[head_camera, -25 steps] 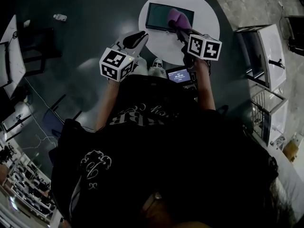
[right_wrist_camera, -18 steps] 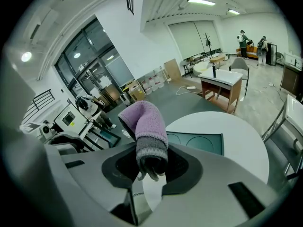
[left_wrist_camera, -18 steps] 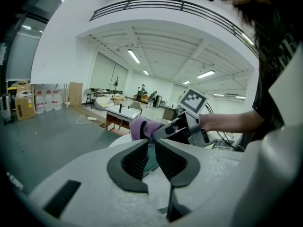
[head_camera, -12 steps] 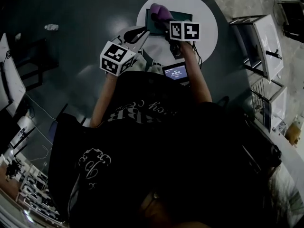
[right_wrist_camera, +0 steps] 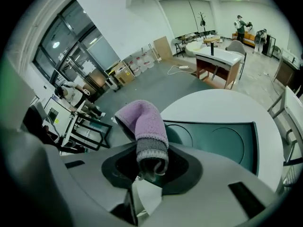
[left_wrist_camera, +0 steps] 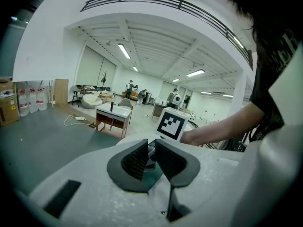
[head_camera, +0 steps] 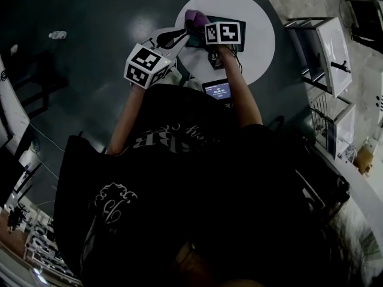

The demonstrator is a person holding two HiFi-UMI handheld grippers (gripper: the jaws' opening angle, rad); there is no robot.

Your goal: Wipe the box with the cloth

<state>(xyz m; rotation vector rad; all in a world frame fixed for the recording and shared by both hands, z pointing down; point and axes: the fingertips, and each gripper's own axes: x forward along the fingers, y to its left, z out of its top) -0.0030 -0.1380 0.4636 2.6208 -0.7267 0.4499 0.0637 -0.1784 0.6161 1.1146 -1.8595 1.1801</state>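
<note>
A dark teal box (head_camera: 240, 37) lies on a round white table (head_camera: 257, 17). My right gripper (head_camera: 202, 28) is shut on a purple cloth (head_camera: 195, 18) and holds it over the box's left end. In the right gripper view the cloth (right_wrist_camera: 142, 122) sticks up out of the right gripper (right_wrist_camera: 149, 167), with the box (right_wrist_camera: 222, 141) just beyond and the table (right_wrist_camera: 222, 105) around it. My left gripper (head_camera: 173, 37) hovers at the table's left edge, beside the box. Its jaws stand close together with nothing held in the left gripper view (left_wrist_camera: 152, 157).
A small lit screen (head_camera: 216, 91) sits below the table near the person's body. Metal racks (head_camera: 326, 46) stand to the right, and a bottle (head_camera: 58, 34) lies on the dark floor at left. A wooden desk (right_wrist_camera: 215, 56) stands beyond the table.
The right gripper has carried the cloth leftward across the box, from its right part to its left end. The left gripper has stayed by the table's edge.
</note>
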